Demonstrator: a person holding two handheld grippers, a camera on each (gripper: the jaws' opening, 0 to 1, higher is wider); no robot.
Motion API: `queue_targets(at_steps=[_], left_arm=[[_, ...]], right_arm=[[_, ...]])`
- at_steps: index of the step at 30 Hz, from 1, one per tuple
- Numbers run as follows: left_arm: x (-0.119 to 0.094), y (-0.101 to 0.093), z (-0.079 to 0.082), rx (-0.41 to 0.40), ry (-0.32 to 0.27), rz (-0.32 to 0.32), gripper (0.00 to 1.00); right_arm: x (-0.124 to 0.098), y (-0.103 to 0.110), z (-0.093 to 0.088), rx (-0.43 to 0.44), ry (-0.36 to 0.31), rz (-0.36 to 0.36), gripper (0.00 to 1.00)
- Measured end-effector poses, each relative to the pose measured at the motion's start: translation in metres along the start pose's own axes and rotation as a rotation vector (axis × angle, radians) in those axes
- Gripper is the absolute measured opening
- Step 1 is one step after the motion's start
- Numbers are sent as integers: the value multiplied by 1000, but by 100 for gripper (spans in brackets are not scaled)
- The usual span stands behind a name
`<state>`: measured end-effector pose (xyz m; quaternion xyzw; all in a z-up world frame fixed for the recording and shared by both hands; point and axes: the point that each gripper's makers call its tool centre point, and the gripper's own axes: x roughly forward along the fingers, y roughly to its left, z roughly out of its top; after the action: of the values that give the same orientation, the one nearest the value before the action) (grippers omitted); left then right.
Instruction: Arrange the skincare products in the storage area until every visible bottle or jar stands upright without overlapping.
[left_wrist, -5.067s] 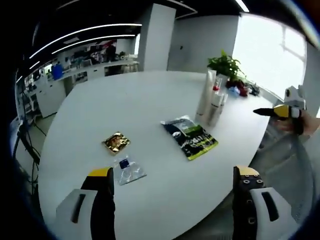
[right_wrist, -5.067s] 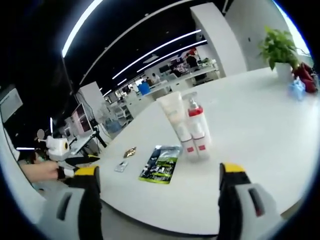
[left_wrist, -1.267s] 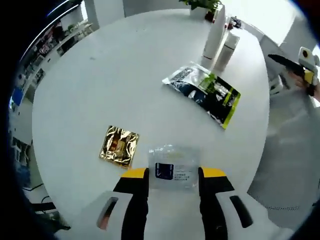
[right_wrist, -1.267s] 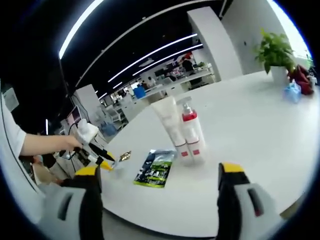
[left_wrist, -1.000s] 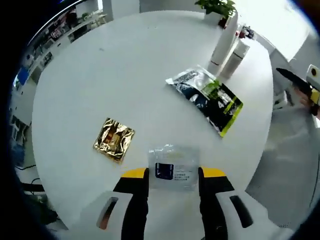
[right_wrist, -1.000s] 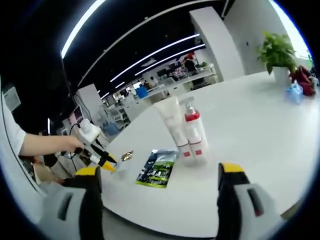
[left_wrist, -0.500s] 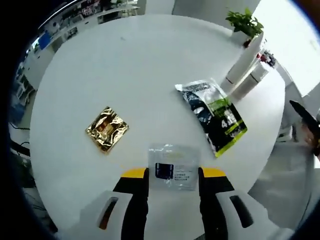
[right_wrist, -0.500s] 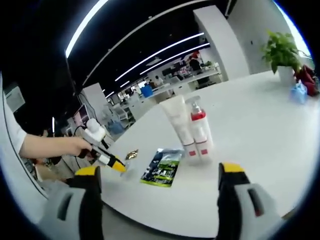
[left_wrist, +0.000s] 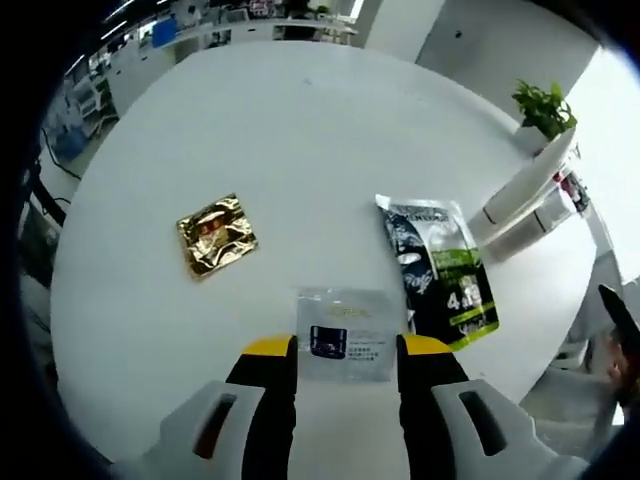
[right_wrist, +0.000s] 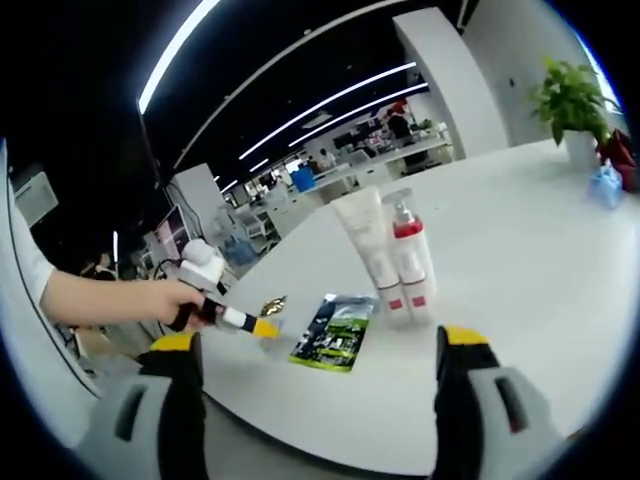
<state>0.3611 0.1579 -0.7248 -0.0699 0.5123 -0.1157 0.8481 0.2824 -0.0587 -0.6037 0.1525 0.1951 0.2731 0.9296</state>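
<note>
Above glossy white table (left_wrist: 200, 120), left hand-held gripper (left_wrist: 347, 346) pinches flat clear sachet (left_wrist: 347, 333); right hand-held gripper (right_wrist: 315, 345) spread wide, apparently empty.

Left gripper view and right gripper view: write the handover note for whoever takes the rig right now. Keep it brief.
Left gripper: shut on the clear sachet, held above the white table.
Right gripper: open, holding nothing, hanging off the table edge.
On the table: gold sachet lying flat; dark green pouch lying flat; white tube and red-capped pump bottle standing upright side by side.
Done: tube and bottle upright; sachet picked up.
Left: set the sachet down without overlap; gold sachet and pouch untouched.
</note>
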Motion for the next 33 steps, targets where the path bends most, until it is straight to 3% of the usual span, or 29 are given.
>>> queue_targets(at_steps=[4, 9, 12, 17, 33], left_arm=[[3, -1, 2, -91, -35, 40, 36], [8, 0, -3, -139, -45, 83, 36], [13, -3, -4, -202, -69, 82, 36], [13, -2, -4, -163, -79, 111, 37], [13, -1, -3, -177, -118, 146, 37]], right_arm=[[1, 2, -1, -1, 5, 11, 97], [1, 3, -1, 4, 7, 20, 97], [1, 3, -1, 7, 6, 22, 97], [0, 2, 0, 18, 1, 24, 97], [0, 0, 1, 28, -4, 17, 97]])
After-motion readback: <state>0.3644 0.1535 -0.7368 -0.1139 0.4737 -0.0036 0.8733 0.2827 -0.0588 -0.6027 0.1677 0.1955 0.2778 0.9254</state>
